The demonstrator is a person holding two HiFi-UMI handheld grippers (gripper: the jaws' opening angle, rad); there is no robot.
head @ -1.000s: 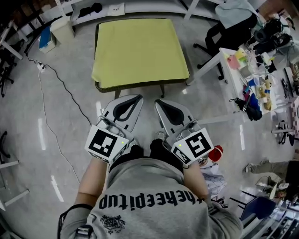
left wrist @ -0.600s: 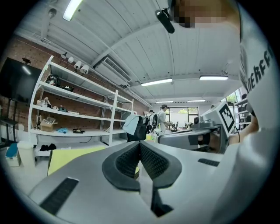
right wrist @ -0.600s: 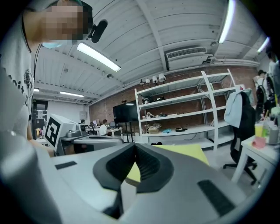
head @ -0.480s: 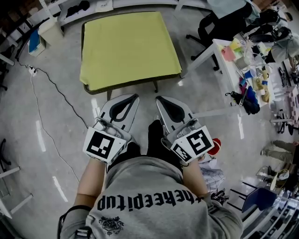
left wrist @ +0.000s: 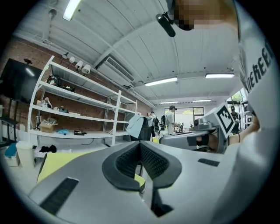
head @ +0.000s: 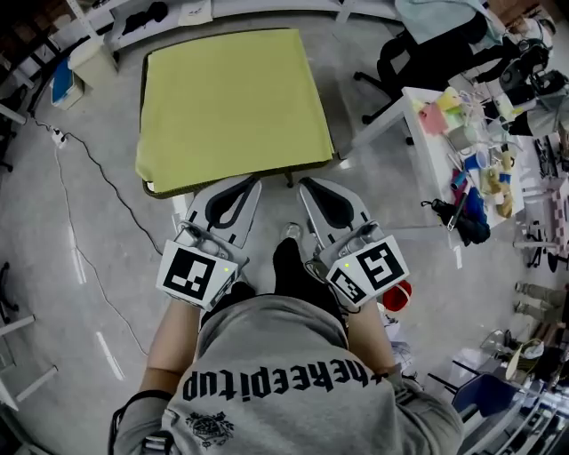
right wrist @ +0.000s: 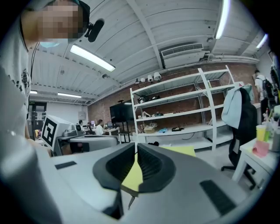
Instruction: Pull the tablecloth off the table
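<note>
A yellow tablecloth [head: 233, 102] covers a small square table, and its near edge hangs a little over the front. In the head view both grippers point at that near edge. My left gripper [head: 252, 181] is shut, its tip over the front edge left of middle. My right gripper [head: 303, 184] is shut too, its tip just short of the front edge. Neither holds anything. In the left gripper view the left gripper [left wrist: 140, 148] is closed, with the tablecloth [left wrist: 56, 161] ahead. The right gripper view shows the right gripper [right wrist: 135, 154] closed and the tablecloth [right wrist: 180, 150] beyond it.
A white desk [head: 425, 120] with clutter stands right of the table, with an office chair [head: 418, 55] behind it. A cable [head: 87, 169] runs over the floor at left. White shelving [head: 222, 9] lines the back. A red object [head: 397, 293] lies by my right side.
The person has walked toward the table; it sits nearer and further left in the head view. Both shut grippers have gone from well short of it up to its front edge.
</note>
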